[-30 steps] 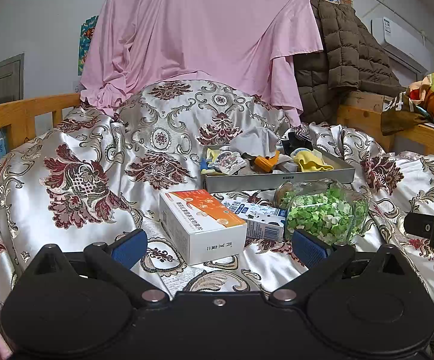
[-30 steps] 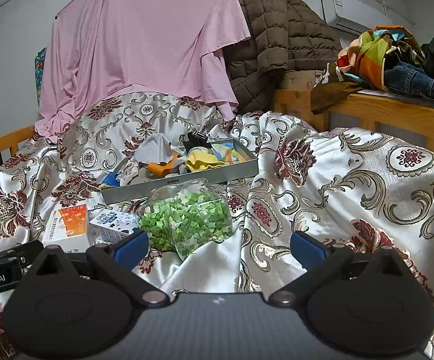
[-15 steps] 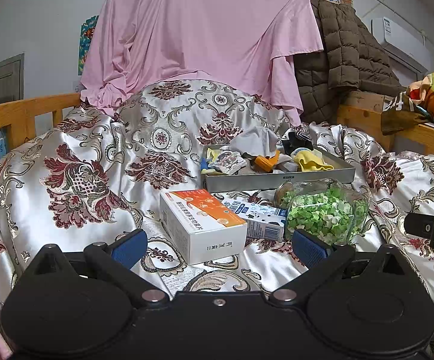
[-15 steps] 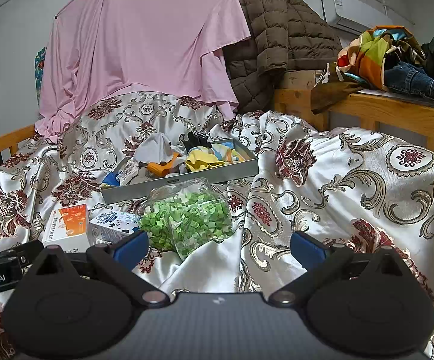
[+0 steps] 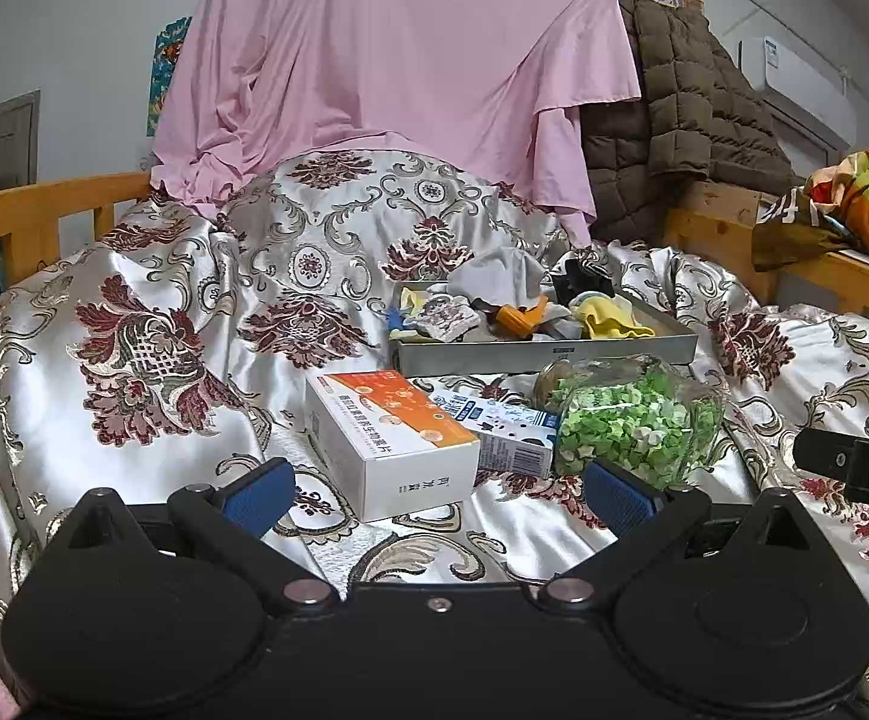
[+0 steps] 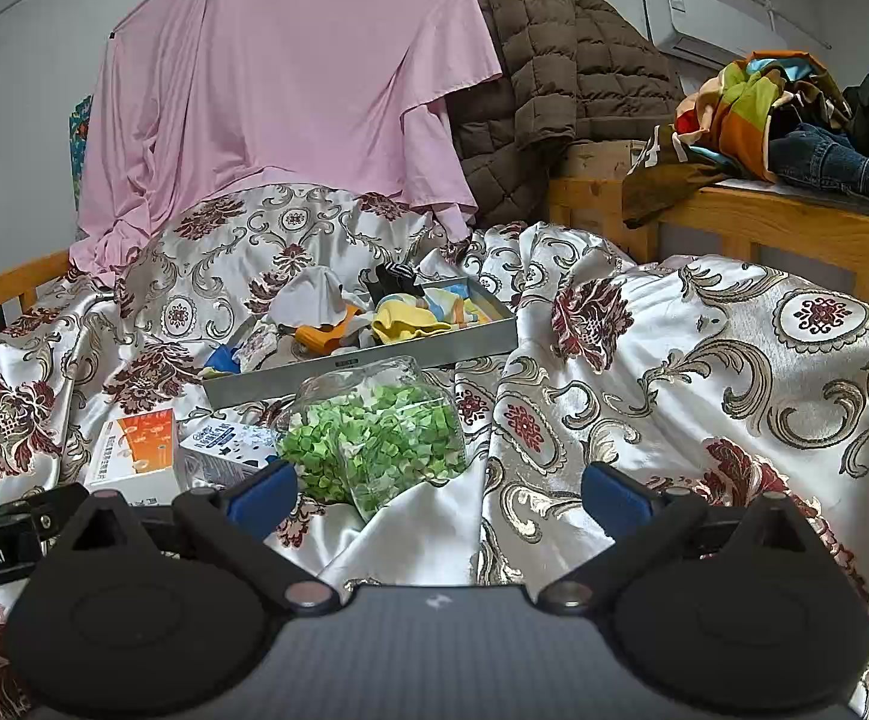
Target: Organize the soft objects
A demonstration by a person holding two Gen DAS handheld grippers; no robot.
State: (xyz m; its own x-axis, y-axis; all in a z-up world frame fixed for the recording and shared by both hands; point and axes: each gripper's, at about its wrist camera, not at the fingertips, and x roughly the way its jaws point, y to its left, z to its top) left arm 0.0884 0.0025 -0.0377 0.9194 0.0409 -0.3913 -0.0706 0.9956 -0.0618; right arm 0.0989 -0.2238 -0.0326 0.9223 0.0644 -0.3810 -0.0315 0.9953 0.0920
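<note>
**Both hand-held grippers idling over the bed, soft items sitting in the tray**

Nothing is shifting against the earlier frames: boxes, jar and tray are lying where they were, and both tools are hovering in the same spots.

The left hand-held gripper [image 5: 437, 489] is hanging with its blue pads spread wide, gripping nothing, just short of the white and orange box [image 5: 389, 441]. The right hand-held gripper [image 6: 437, 489] is likewise spread and holding nothing, pointing at bare quilt beside the jar of green paper bits [image 6: 374, 438].

The soft objects [image 5: 518, 309] are lying heaped in the grey metal tray [image 5: 545, 354]: a grey cloth on top, a yellow piece toward the right, something orange in the middle, a patterned pouch at the left. The tray is sitting behind the jar and a small blue and white carton [image 5: 503, 426].

Everything is resting on a bed draped in a shiny floral quilt [image 6: 704, 360]. A pink sheet [image 6: 290, 96] and a brown padded jacket [image 6: 560, 78] are hanging behind it, with a wooden rail [image 5: 44, 210] at the left.
</note>
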